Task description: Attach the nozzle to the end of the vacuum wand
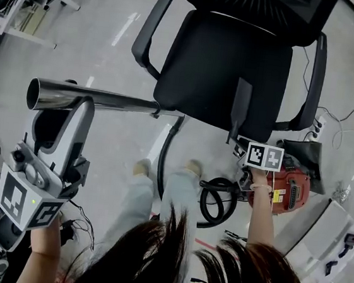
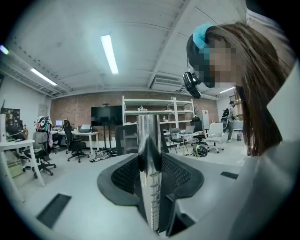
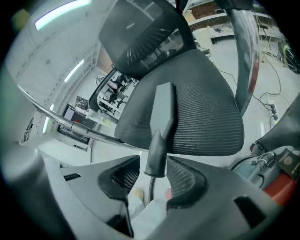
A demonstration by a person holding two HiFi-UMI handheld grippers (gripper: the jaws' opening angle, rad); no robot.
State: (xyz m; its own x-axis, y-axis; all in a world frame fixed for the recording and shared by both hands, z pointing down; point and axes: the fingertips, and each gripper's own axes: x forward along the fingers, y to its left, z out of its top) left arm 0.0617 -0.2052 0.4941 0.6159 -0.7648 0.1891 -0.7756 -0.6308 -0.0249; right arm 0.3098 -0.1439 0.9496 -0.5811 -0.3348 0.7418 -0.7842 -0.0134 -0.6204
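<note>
A black chair (image 1: 223, 73) stands on the floor (image 1: 113, 35). A red vacuum (image 1: 289, 188) sits by its base, with a black hose (image 1: 211, 202) coiled just beside it.

The chrome wand (image 1: 112, 101) lies roughly level in front of the seat. Its open end points to the left in the head view. The left gripper (image 2: 150, 161) has its fingers closed on the wand, one pad on each side of the tube.

The grey nozzle (image 3: 161, 126) lies along the front of the seat, and its round end sticks out past the seat's edge. The right gripper (image 3: 153, 177) has its fingers spread wide around that round end. There is a clear gap on one side, and the pads do not clamp it. The nozzle is well apart from the wand's open end.
</note>
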